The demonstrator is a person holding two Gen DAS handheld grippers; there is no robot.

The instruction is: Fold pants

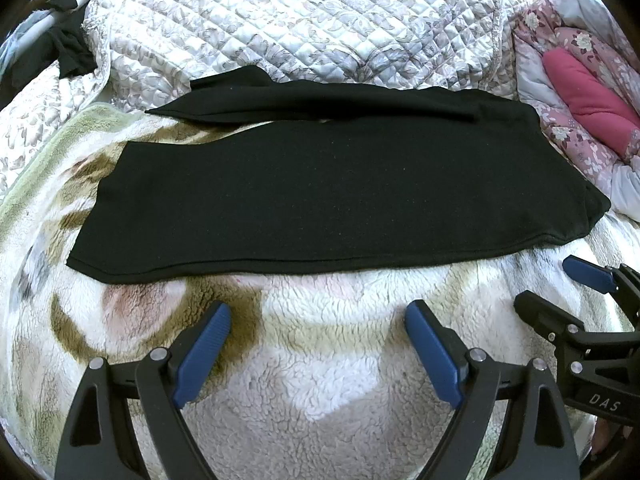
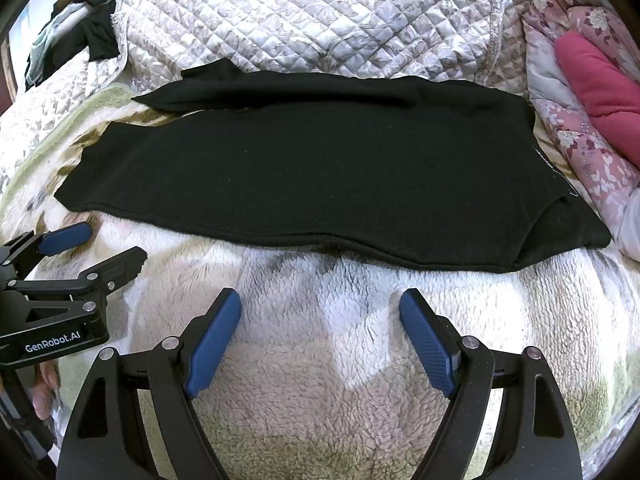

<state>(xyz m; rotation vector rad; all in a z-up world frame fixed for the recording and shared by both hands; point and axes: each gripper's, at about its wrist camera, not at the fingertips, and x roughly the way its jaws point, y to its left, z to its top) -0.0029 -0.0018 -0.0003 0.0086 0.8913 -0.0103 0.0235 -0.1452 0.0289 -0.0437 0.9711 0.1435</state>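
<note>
- Black pants (image 1: pixel 328 184) spread flat across fleece blanket (image 1: pixel 320 360), waist at 3 o'clock, hems at 9; far leg (image 1: pixel 320 98) lying narrow along 12 o'clock edge.
- Seemingly not yet folded lengthwise, so first fold in hand.
- Left gripper (image 1: pixel 318 344) at 6 o'clock, spread wide, holding nothing, just short of near seam.
- Right gripper (image 2: pixel 320 340) likewise gaping and empty, beside left one.
- Next, probably: reach to near edge, pinch at two spots well apart, lift and carry over toward 12.
- Quilt (image 1: pixel 300 12) beyond; pink bedding (image 1: pixel 580 92) at 2 o'clock.
</note>
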